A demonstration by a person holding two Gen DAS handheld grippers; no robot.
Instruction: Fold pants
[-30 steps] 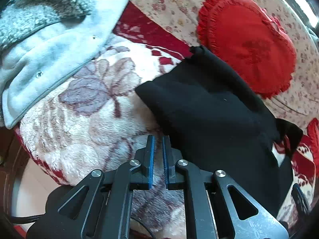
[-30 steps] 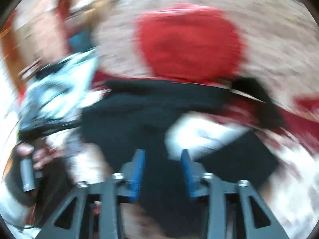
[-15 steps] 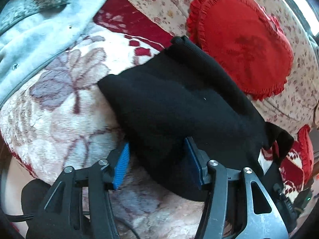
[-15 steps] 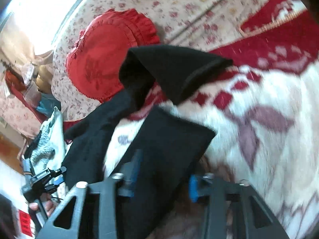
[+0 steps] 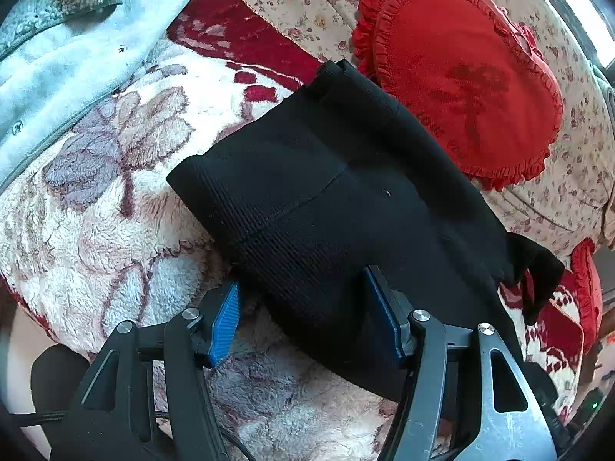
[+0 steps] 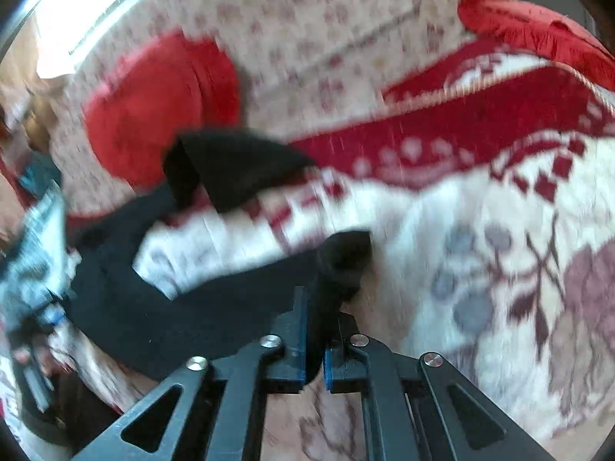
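**Pants, black knit: fold under way, hem end gripped**

Pants (image 5: 326,207) lie across floral blanket (image 5: 96,230), waistband toward 10 o'clock, red heart cushion (image 5: 461,77) at 1 o'clock; left tongs (image 5: 303,315) opening, straddling the waist, pads clear of it; right tongs (image 6: 316,342) clamped on a leg end (image 6: 342,261); next, likely: carry that end over toward the waistband, keeping edges aligned.

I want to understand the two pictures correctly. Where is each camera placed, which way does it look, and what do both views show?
Left wrist: sits on the left gripper, looking forward and down along its fingers at the black pants on the floral blanket; its jaws are opening, with fabric between them.
Right wrist: sits on the right gripper, looking down at a pant leg; its jaws are shut on the cloth. The person's other hand shows blurred at the left edge.
Shared: pants, blanket, red heart cushion.
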